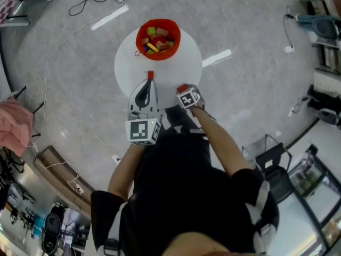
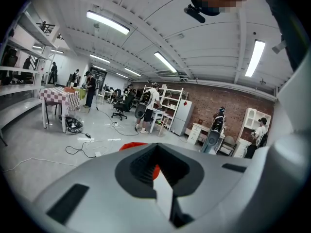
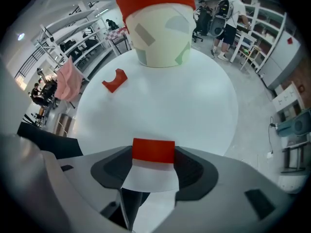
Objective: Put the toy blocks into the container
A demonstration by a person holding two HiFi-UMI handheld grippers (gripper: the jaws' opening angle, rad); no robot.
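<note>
Blocks [image 1: 157, 39] of several colours already lie heaped in the red container [image 1: 139, 38], which stands at the 12 o'clock edge of the round white desk [image 1: 128, 63]. One red arch block [image 3: 115, 80] still lies on the desk, near the container's foot at about 7 o'clock of it.

The right gripper [image 3: 153, 152] points down over bare desk near the 6 o'clock edge, its jaws spread wide with nothing between them. The left gripper [image 1: 150, 77] hangs beside it, aimed towards the container, its jaws seemingly together and empty.

Closing the right gripper where it is would likely catch only air, since the arch block sits well off at about 10 o'clock from it. Pinching the block across its curved cut could let it twist or pop out. The left gripper is near that same patch, so the two could knock together. A hard nudge to the container might slide it off the desk's edge, and a drop from too high onto the heap could bounce back out.

Only the right gripper view shows the arch block clearly, plus the container's pale side. The head view alone shows the heap inside; there the arch block cannot be told from the left gripper's red tip.
</note>
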